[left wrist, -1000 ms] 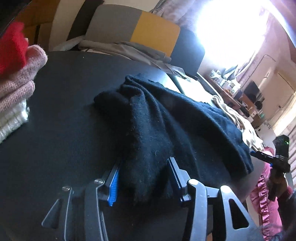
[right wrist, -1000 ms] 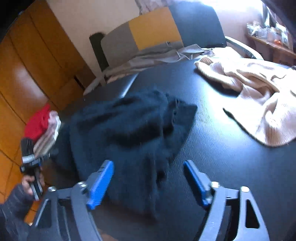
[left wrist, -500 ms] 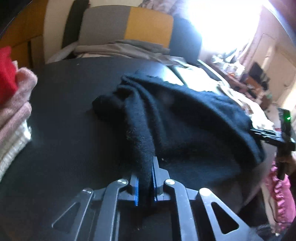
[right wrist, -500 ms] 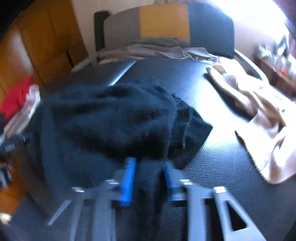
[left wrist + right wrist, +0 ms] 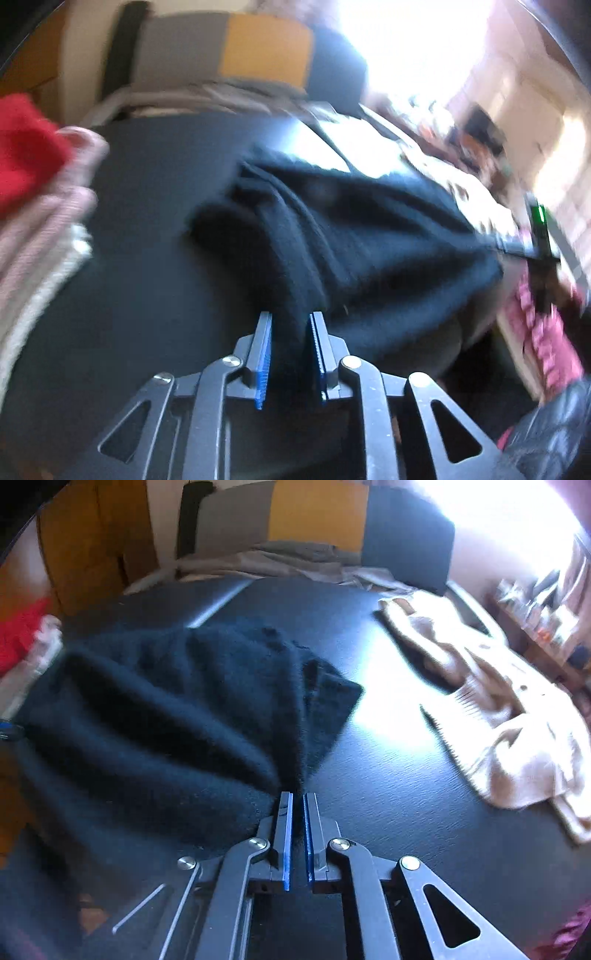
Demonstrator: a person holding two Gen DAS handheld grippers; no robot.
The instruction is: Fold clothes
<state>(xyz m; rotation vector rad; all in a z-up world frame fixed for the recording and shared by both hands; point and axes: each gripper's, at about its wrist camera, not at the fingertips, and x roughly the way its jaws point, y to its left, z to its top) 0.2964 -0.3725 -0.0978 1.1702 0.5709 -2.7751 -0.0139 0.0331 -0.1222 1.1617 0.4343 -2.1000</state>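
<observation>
Black sweater (image 5: 177,716) bunched on dark table (image 5: 388,794), left gripper (image 5: 290,317) clamped on near fold, jaws just eased wider, right gripper (image 5: 297,797) pinching near edge, jaws just closing, beige garment (image 5: 498,716) far right.

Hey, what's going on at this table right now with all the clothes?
A person is folding laundry with two handheld claws. Both grip the black sweater on the black table: the left claw has a bunched fold between its pads, its jaws having just eased open slightly, and the right claw has just closed on another edge. A beige garment waits unfolded; a folded stack sits aside.
</observation>
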